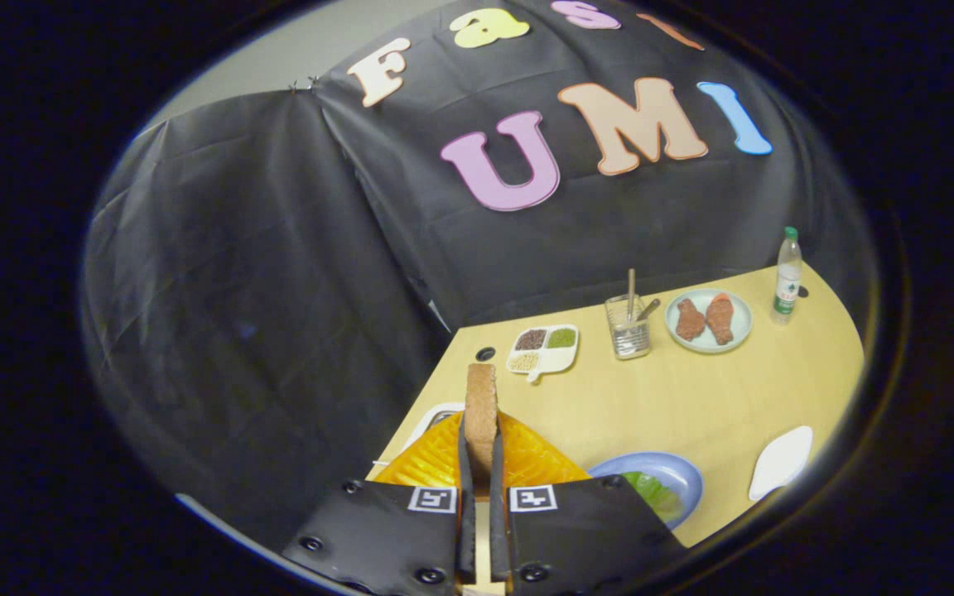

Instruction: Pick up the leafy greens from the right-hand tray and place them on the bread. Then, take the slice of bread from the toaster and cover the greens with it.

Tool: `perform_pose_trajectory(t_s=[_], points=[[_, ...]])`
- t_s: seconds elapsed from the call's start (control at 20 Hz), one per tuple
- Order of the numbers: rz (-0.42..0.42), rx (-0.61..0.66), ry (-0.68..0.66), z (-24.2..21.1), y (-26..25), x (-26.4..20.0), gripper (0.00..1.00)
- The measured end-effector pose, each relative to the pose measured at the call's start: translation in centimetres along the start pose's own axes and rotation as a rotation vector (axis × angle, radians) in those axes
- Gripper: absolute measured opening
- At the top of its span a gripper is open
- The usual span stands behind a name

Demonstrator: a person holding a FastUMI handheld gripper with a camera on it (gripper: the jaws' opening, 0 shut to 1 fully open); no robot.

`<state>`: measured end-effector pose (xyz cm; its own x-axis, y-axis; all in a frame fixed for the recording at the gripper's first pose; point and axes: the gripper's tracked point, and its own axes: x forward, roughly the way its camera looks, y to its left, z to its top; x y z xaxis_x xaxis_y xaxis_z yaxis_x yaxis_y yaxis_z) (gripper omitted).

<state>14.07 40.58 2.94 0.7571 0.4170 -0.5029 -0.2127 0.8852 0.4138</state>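
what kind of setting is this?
Likely a staged kitchen mock-up in a recording booth: black cloth wall behind a light wooden table set with a white divided dish of grains. The gripper is shut on a brown bread slice.

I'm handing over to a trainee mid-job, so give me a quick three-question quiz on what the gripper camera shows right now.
1. True or false: the gripper is shut on the brown slice of bread.
2. What lies in the pale blue bowl just right of the fingers? A) leafy greens B) meat pieces C) grains
3. Which object stands farthest along the wooden table, beyond the round plate with two reddish-brown meat pieces?

Key
1. True: both fingers press its sides, above the orange ridged mat.
2. A: the green leafy greens.
3. The clear plastic bottle with a green cap.
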Motion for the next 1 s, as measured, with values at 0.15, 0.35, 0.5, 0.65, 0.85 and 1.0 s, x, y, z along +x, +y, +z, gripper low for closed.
perform_pose_trajectory(t_s=[0.15,0.35,0.5,0.65,0.85,1.0], points=[[-0.014,0.031,-0.006,-0.9,-2.6,-1.7,0.09],[-0.034,0.100,0.051,-4.6,-5.9,-1.9,0.09],[0.010,0.208,0.101,-7.7,-6.8,-0.8,0.09],[0.033,0.288,0.121,-9.6,-8.6,0.5,0.09],[0.003,0.328,0.122,-11.2,-12.0,2.0,0.09],[-0.046,0.369,0.154,-13.4,-14.6,2.4,0.10]])
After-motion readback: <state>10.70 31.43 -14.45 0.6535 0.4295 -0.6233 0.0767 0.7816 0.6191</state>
